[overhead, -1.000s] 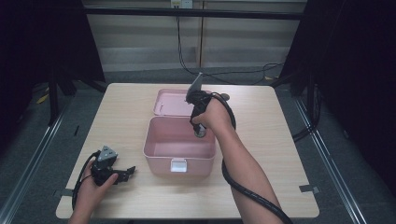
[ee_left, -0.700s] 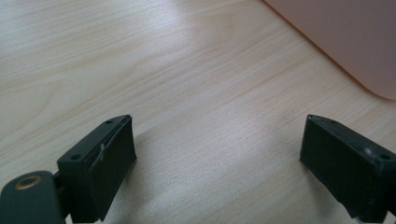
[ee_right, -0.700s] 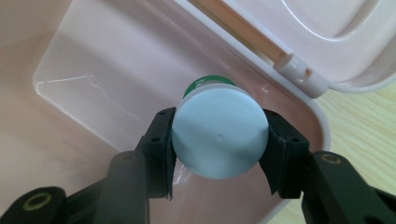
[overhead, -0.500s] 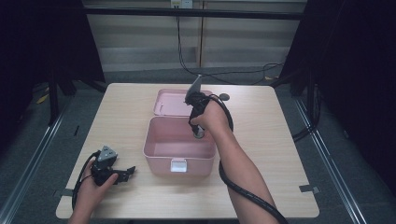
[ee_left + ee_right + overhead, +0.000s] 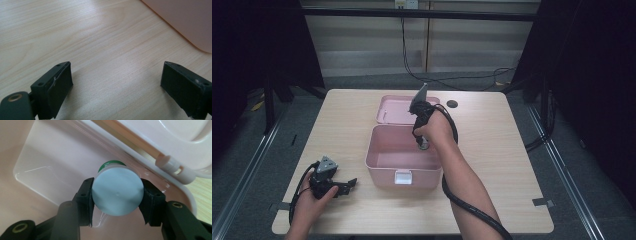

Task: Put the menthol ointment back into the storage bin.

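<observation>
A pink box (image 5: 384,165) stands open in the middle of the table, its lid (image 5: 394,107) lying behind it. My right gripper (image 5: 423,144) reaches down into the box's back right corner, shut on a small white bottle (image 5: 117,191) with a green band. In the right gripper view the bottle's round white end faces the camera, above the box's floor (image 5: 50,167). My left gripper (image 5: 347,184) rests on the table at the front left, open, with bare wood between its fingers (image 5: 53,87).
The pink box's corner (image 5: 185,22) lies just beyond the left gripper. A small dark disc (image 5: 452,104) sits on the table behind the box. Cables trail from both grippers. Dark floor and metal rails surround the table (image 5: 512,150).
The right gripper has gone lower into the box with the bottle. The left gripper has stayed still.
</observation>
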`<state>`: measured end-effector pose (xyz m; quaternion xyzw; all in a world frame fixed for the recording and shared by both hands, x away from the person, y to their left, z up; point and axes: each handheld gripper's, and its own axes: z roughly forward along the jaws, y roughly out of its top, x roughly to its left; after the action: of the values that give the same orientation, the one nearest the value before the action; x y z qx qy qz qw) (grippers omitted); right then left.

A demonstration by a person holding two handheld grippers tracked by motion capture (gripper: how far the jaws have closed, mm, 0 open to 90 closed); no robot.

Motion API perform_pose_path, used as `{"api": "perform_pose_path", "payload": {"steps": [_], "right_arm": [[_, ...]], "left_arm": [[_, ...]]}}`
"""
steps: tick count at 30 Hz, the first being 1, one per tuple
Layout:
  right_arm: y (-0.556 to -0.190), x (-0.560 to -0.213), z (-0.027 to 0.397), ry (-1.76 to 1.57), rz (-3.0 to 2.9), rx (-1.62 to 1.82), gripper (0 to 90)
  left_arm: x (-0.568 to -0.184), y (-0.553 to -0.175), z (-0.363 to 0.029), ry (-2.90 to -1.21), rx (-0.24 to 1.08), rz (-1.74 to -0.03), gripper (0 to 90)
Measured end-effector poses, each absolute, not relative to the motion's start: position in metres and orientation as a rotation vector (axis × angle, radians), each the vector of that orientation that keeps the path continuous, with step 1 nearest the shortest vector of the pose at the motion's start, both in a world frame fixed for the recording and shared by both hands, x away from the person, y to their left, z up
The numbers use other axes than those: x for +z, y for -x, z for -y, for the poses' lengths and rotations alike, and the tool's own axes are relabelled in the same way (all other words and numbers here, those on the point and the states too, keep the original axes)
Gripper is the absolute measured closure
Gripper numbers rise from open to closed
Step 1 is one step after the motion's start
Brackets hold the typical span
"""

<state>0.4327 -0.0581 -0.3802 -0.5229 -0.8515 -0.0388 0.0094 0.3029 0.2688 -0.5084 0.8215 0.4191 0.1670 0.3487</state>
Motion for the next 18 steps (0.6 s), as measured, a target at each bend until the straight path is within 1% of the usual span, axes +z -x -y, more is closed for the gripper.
{"api": "perform_pose_path", "payload": {"steps": [18], "right_arm": [[-0.436,-0.393,0.061,1.736,2.593,-0.102,50.8]], "left_arm": [[-0.508,-0.303,-0.269,-2.132,0.435,-1.085,9.8]]}}
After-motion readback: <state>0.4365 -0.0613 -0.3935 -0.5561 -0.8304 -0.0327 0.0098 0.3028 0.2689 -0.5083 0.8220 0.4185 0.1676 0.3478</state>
